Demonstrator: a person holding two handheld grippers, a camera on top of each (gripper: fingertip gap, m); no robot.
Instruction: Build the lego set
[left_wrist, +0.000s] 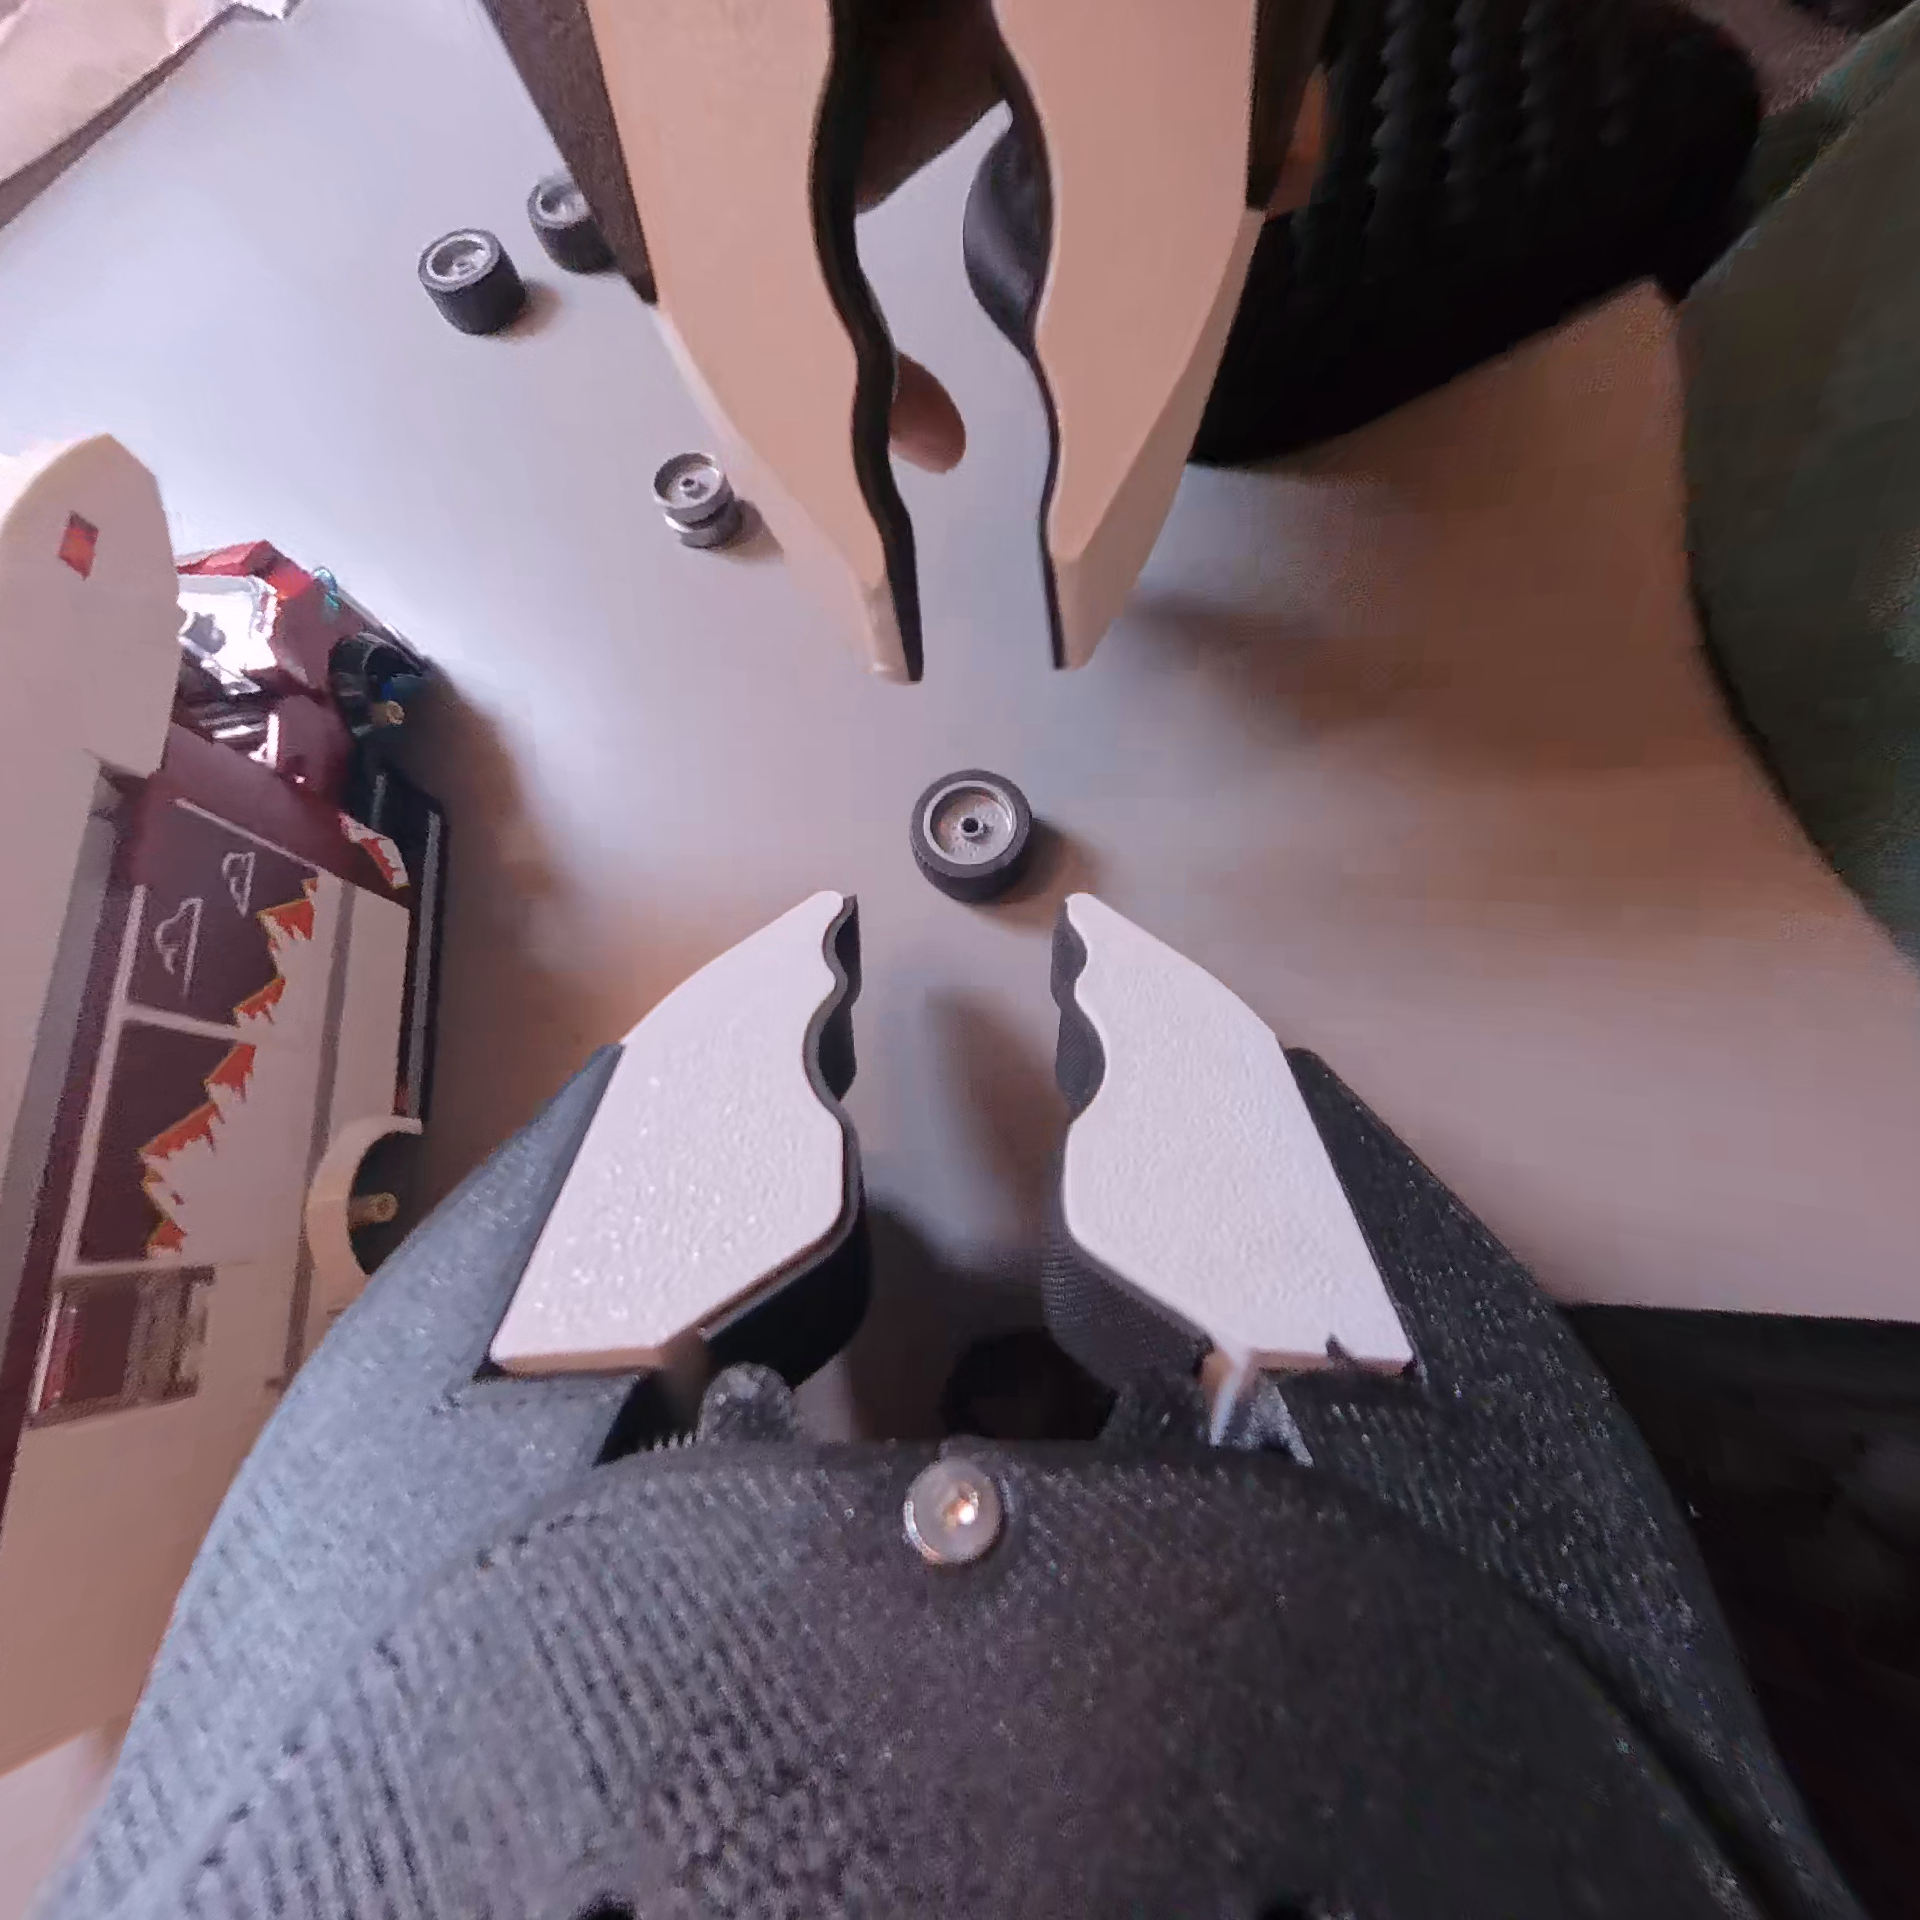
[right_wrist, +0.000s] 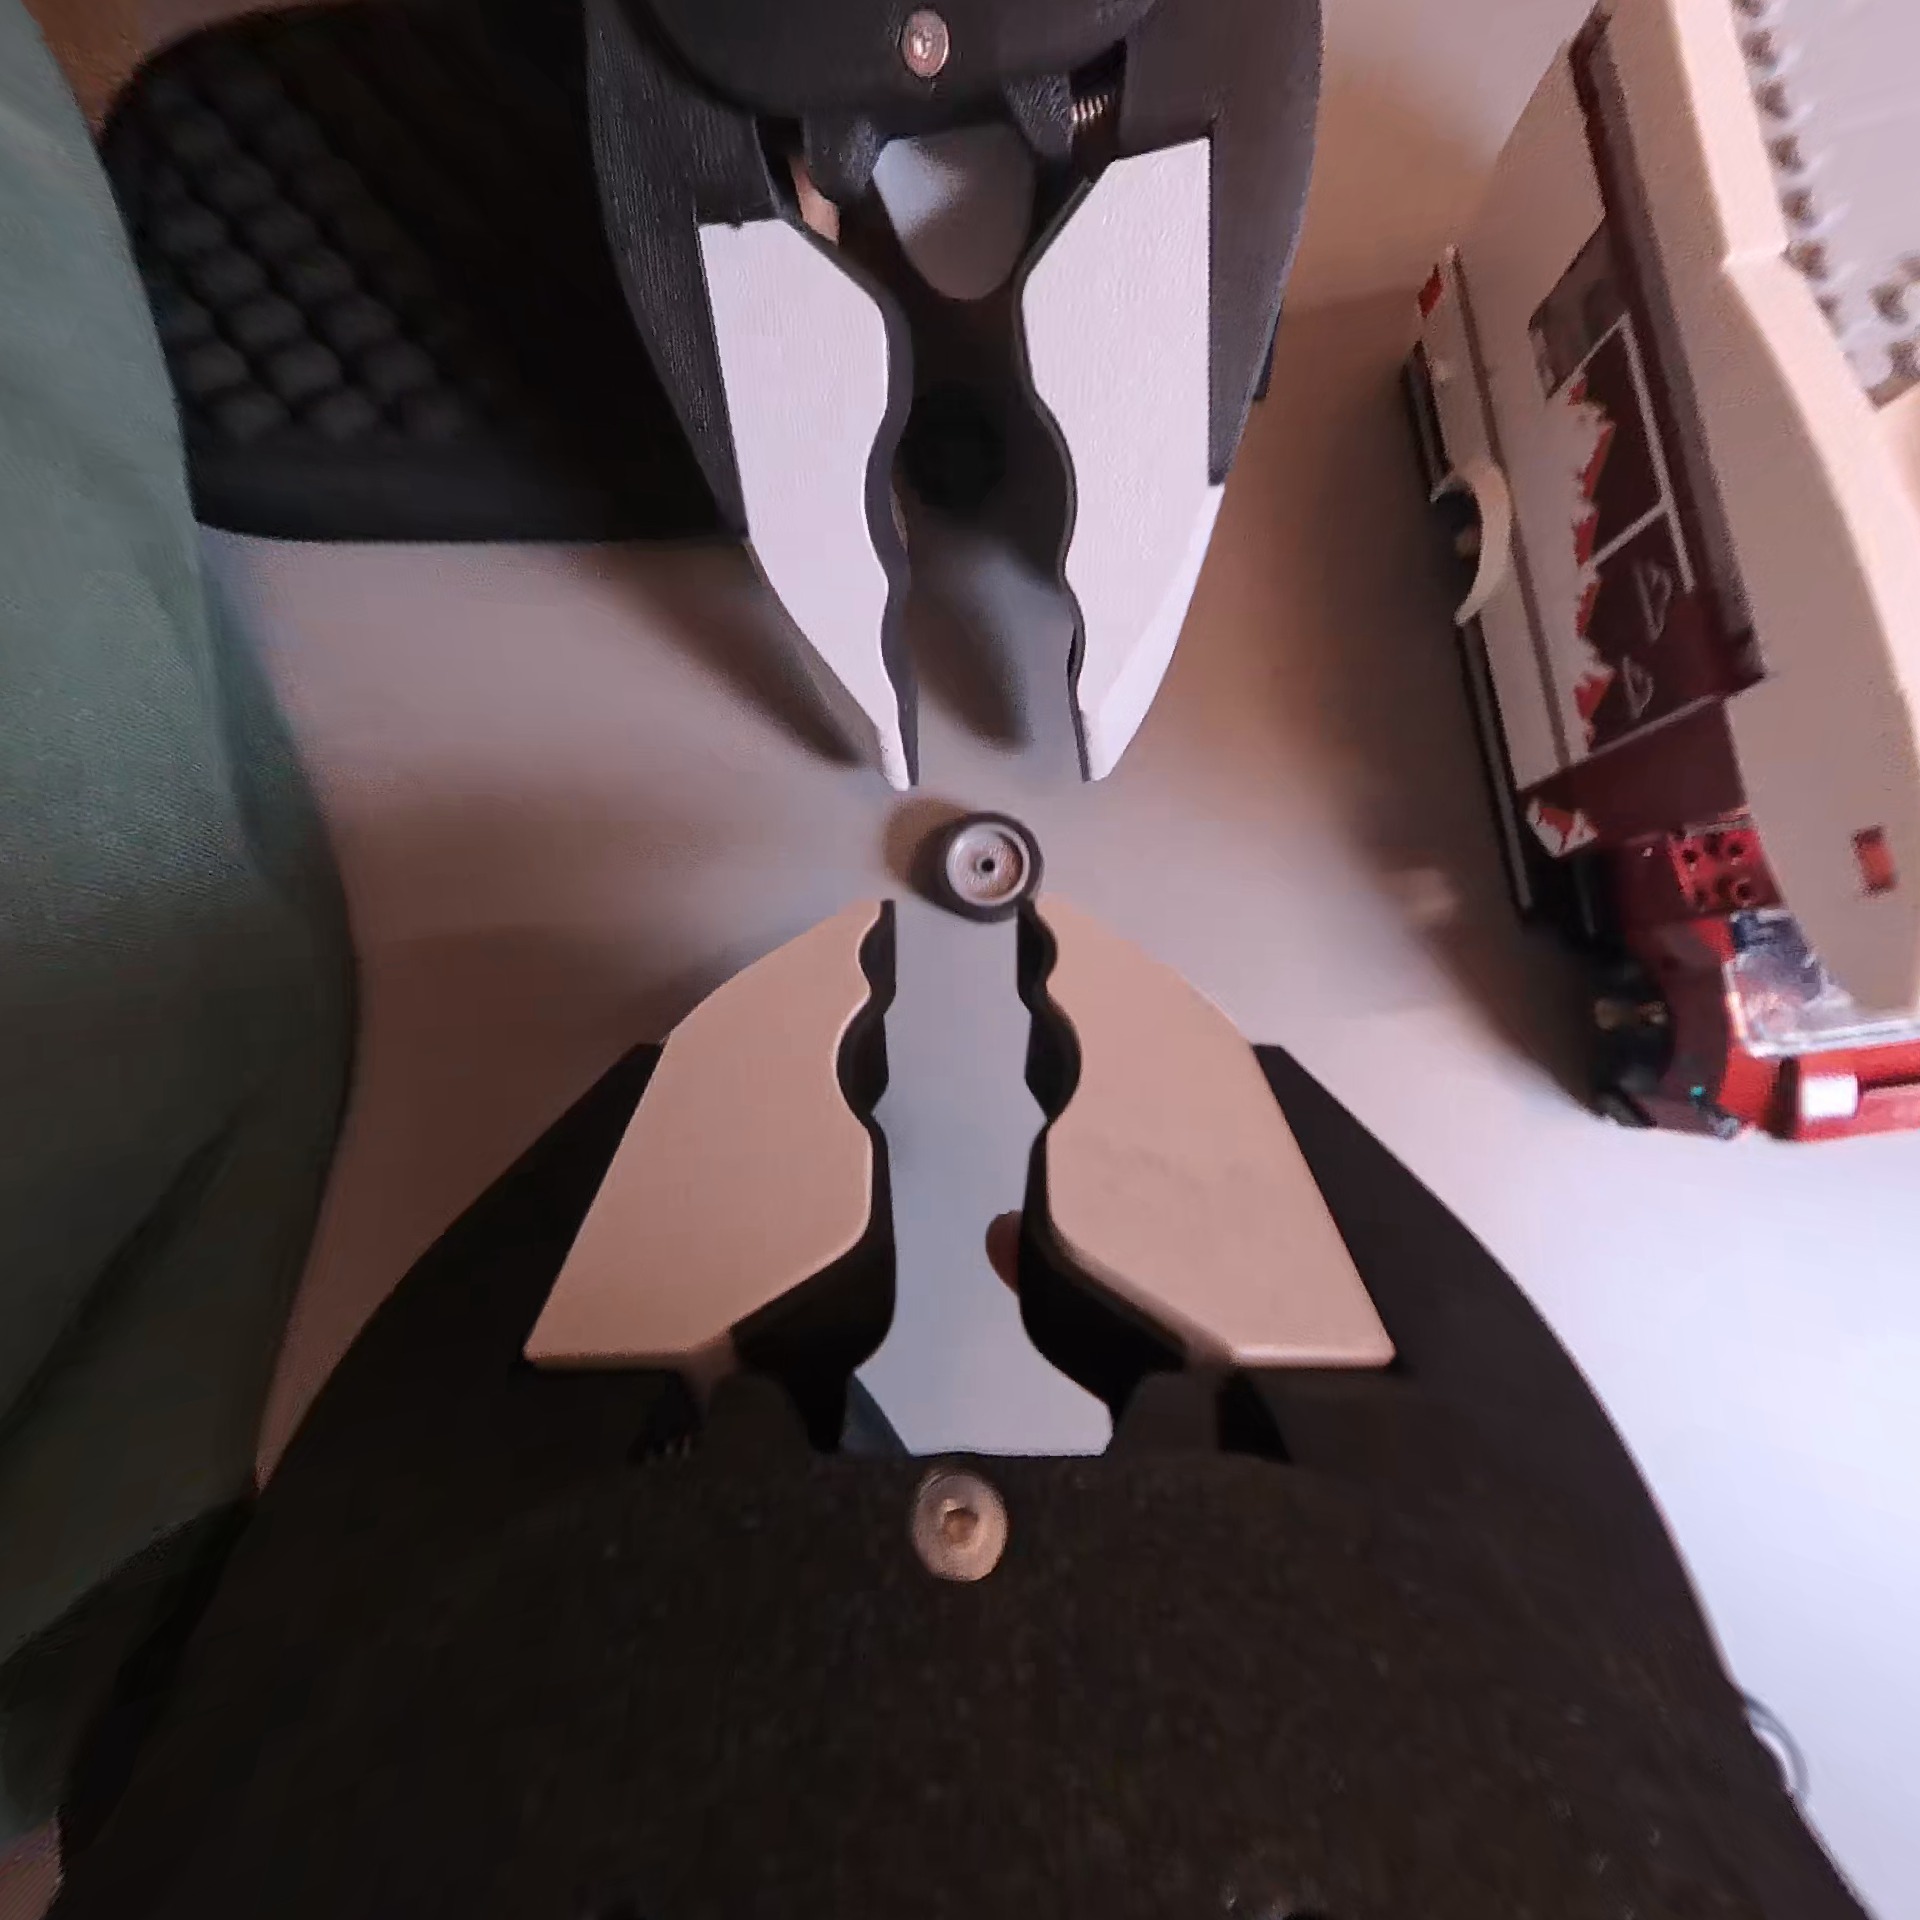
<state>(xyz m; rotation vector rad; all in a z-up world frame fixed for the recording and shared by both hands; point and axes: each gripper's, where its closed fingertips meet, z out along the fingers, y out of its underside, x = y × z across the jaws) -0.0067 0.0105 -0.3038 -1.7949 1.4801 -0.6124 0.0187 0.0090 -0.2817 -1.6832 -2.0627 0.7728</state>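
A small wheel (left_wrist: 971, 836) is flanked, untouched, by the left gripper (left_wrist: 956, 920) and right gripper (right_wrist: 956, 914); both are spread, nothing pinched. A toy truck (right_wrist: 1662, 727) stands nearby.

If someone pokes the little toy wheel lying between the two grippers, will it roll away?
Probably not at first: the toy wheel lies flat on the table, hub up, so it would likely slide. Tipped onto its round black tyre, it could roll. It looks small and probably light, so a gentle nudge may move it.

Small toy wheel (right_wrist: 990, 864) on grey table (right_wrist: 1351, 1351), open jaws either side
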